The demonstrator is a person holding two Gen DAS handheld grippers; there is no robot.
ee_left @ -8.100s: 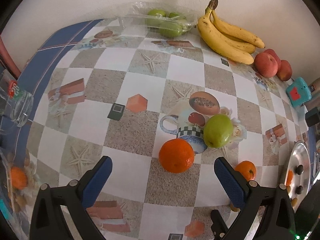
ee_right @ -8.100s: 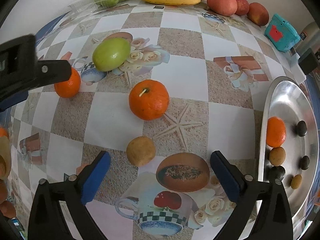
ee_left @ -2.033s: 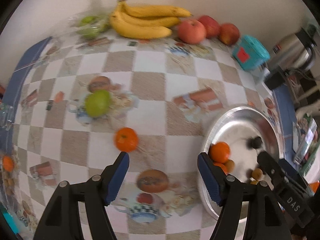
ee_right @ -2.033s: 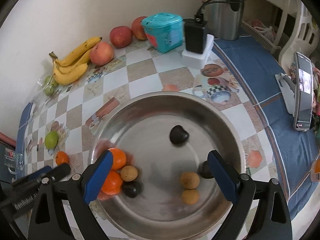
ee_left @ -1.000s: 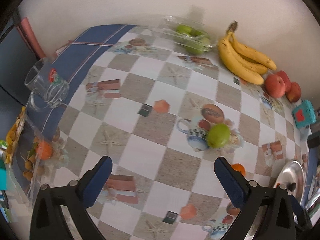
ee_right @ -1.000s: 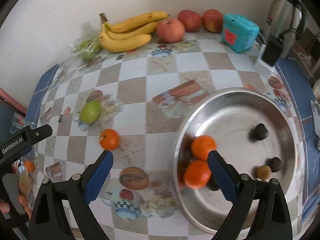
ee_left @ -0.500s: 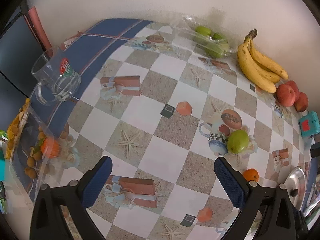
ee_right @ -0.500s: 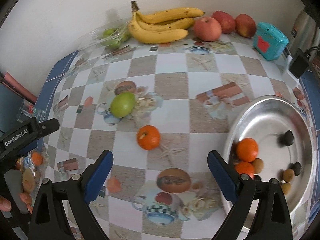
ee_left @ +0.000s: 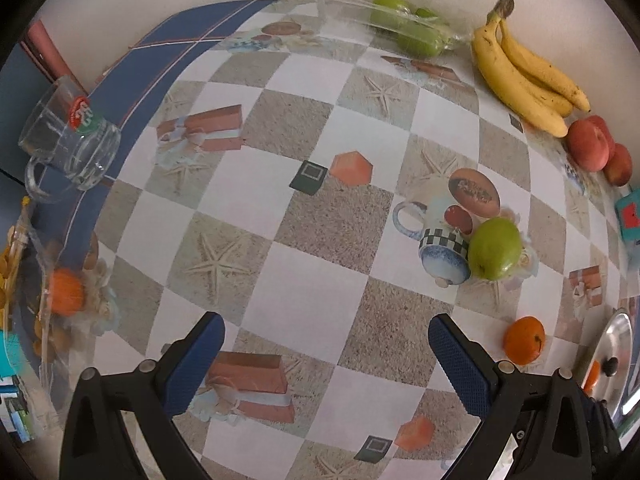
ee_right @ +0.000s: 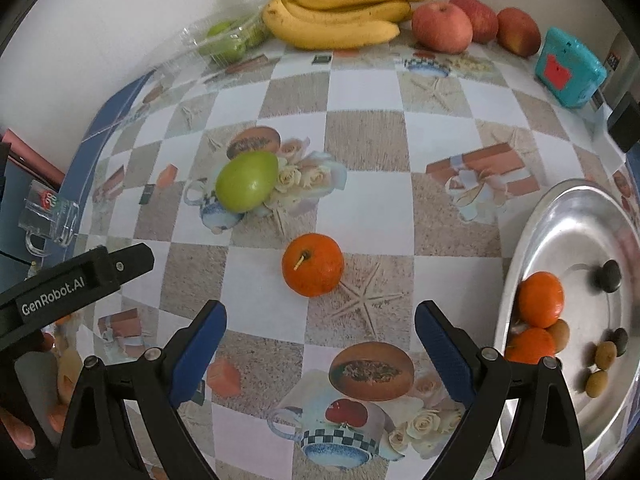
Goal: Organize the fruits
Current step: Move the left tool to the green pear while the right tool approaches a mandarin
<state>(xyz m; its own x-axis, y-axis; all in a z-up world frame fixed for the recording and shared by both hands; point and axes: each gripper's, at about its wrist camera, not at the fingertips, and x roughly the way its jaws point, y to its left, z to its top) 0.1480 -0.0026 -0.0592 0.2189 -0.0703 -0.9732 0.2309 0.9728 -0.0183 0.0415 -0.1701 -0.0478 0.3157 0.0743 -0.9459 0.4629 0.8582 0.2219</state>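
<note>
Roughly halfway seems a fair judgement, going by what lies where. At the far left edge a glass mug stands on the blue border of the patterned tablecloth, and the left gripper hangs above bare checks with its blue pads spread wide and nothing between them. Further right, a green pear rests loose on the cloth, well apart from either claw. Just right of it and nearer, an orange sits directly ahead of the right gripper, whose jaws are also wide and empty, so this fruit looks like the next pick. Along the far wall lie a bag of green fruit, bananas and red apples, none yet collected. At the right edge the metal bowl already holds two oranges and several small dark and brownish fruits, so part of the gathering is done while the loose orange, the pear and possibly the wall row remain.
</note>
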